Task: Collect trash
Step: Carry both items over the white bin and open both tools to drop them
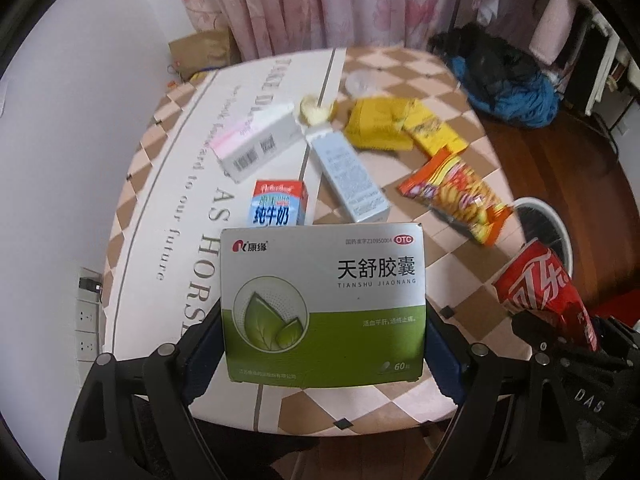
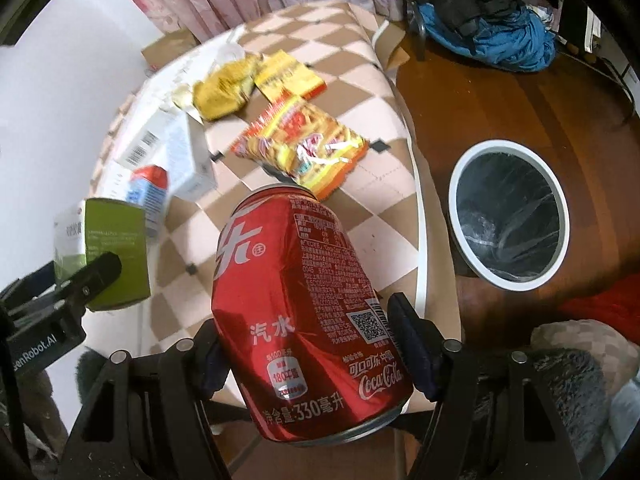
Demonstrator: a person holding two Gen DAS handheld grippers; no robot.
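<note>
While both hands were up over the table, each gripper had a piece of trash in it. The left gripper (image 1: pixel 324 344) held a silver and green medicine box (image 1: pixel 322 304), its jaws spread wide with the blue pads pressed flat against the two side edges, the printed face turned toward the camera. The right gripper (image 2: pixel 310 344) was clamped on a dented red Coca-Cola can (image 2: pixel 308 320), jaws about half open, one dark pad on either side of the can's lower body, the can leaning with its top away from the camera. Both things hung clear of the checked tablecloth (image 1: pixel 400 272), the can just to the right of the box.

Beyond the box on the table stood a small blue and white milk carton (image 1: pixel 280 204), and past it lay a white box with barcodes (image 1: pixel 256 140) and a long pale blue box (image 1: pixel 352 176), the two apart. A bit of peel (image 1: pixel 316 110) lay at the far end of the pale blue box. Farther right were a crumpled yellow packet (image 1: pixel 372 124), a flat yellow packet (image 1: pixel 434 132) touching it, and an orange snack wrapper (image 1: pixel 460 196) near the table's right edge.

On the wooden floor (image 2: pixel 520 100) beside the table sat a white-rimmed bin (image 2: pixel 508 216) with a dark liner. A heap of blue and black clothing (image 2: pixel 492 32) lay well beyond it, and pink curtains (image 1: pixel 320 0) hung behind the table.
</note>
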